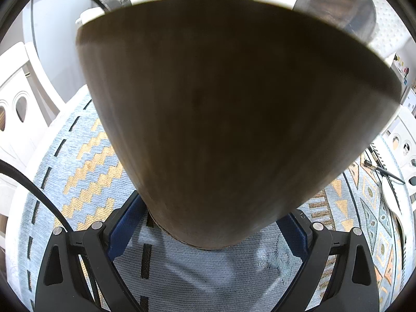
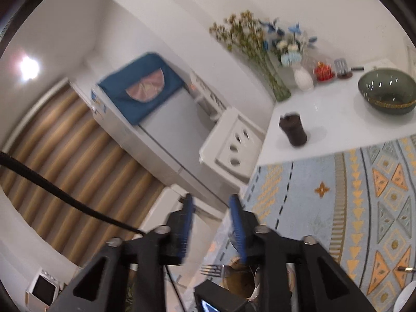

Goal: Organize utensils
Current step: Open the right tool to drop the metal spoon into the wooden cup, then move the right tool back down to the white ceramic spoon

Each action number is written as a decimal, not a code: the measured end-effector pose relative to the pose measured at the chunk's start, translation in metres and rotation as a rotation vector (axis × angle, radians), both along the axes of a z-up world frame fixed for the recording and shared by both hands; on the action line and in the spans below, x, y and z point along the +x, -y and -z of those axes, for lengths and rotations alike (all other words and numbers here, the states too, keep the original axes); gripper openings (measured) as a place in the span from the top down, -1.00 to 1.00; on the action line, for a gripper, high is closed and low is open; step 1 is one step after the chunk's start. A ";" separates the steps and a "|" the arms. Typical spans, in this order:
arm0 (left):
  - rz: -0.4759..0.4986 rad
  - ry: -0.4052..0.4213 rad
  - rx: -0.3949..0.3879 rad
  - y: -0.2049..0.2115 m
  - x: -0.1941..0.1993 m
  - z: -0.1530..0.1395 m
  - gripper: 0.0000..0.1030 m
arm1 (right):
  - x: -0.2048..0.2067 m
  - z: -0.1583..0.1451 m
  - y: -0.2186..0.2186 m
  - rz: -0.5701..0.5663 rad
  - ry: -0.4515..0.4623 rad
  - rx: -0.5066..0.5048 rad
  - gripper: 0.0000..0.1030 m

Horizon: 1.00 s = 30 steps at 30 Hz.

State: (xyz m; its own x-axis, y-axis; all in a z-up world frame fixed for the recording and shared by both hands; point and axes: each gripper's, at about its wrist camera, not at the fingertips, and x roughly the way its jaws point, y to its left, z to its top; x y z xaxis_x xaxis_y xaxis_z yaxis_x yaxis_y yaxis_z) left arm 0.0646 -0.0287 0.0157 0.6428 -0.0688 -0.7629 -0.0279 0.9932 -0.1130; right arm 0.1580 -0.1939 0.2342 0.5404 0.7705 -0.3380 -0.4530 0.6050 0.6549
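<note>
Filling my left view, the wooden holder (image 1: 221, 119) sits pinched in my left claw (image 1: 208, 223). My right claw (image 2: 212, 215) hangs spread, empty; a fork (image 2: 212, 270) pokes out at the bottom, dark cup (image 2: 293, 130) and green bowl (image 2: 387, 91) on the table (image 2: 338, 122) upper right.

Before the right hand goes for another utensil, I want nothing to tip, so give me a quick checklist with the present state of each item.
1. Left gripper jaws around the wooden holder: ok, blue pads on both sides of its base.
2. Holder on the patterned cloth: cannot tell, its bottom edge is hidden.
3. Right gripper free: ok, jaws apart, nothing between them.
4. Fork in the holder: ok, tines stick out above its rim.
5. Next utensil in sight: cannot tell, only a dark handle tip shows at the right edge.
</note>
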 end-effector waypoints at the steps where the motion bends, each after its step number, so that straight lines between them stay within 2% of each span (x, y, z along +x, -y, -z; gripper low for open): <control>1: 0.000 0.000 0.000 0.000 0.000 0.000 -0.86 | -0.003 -0.006 0.006 0.016 0.016 0.003 -0.11; 3: 0.000 0.000 0.000 0.000 0.000 0.000 -0.86 | -0.013 -0.025 0.029 0.072 0.076 0.003 -0.15; 6: 0.000 0.000 0.000 0.001 0.000 0.000 -0.86 | -0.023 -0.041 0.058 0.129 0.109 -0.037 -0.15; 11: 0.000 0.000 0.000 -0.001 0.000 0.000 -0.86 | -0.042 -0.055 0.115 0.273 0.117 -0.098 -0.22; 14: 0.000 0.000 0.000 -0.001 0.000 0.000 -0.86 | -0.054 -0.051 0.145 0.375 0.105 -0.173 -0.31; 16: 0.000 -0.001 0.000 -0.001 0.000 0.000 -0.86 | -0.057 -0.041 0.160 0.418 0.060 -0.214 -0.31; 21: 0.000 -0.004 0.006 0.002 0.002 -0.001 -0.86 | -0.052 0.004 0.180 0.464 -0.148 -0.367 -0.31; 24: 0.001 -0.005 0.006 0.002 0.002 -0.001 -0.86 | -0.050 0.043 0.179 0.421 -0.284 -0.484 -0.31; 30: 0.001 -0.005 0.006 0.003 0.002 -0.002 -0.86 | -0.055 0.111 0.164 0.314 -0.464 -0.677 -0.31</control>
State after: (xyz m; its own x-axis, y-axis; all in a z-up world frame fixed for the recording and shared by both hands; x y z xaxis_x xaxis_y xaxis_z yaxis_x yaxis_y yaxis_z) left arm 0.0666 -0.0313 0.0173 0.6388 -0.0644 -0.7667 -0.0279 0.9939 -0.1067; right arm 0.1033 -0.3579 0.1237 0.3886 0.1638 -0.9067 0.0222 0.9821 0.1870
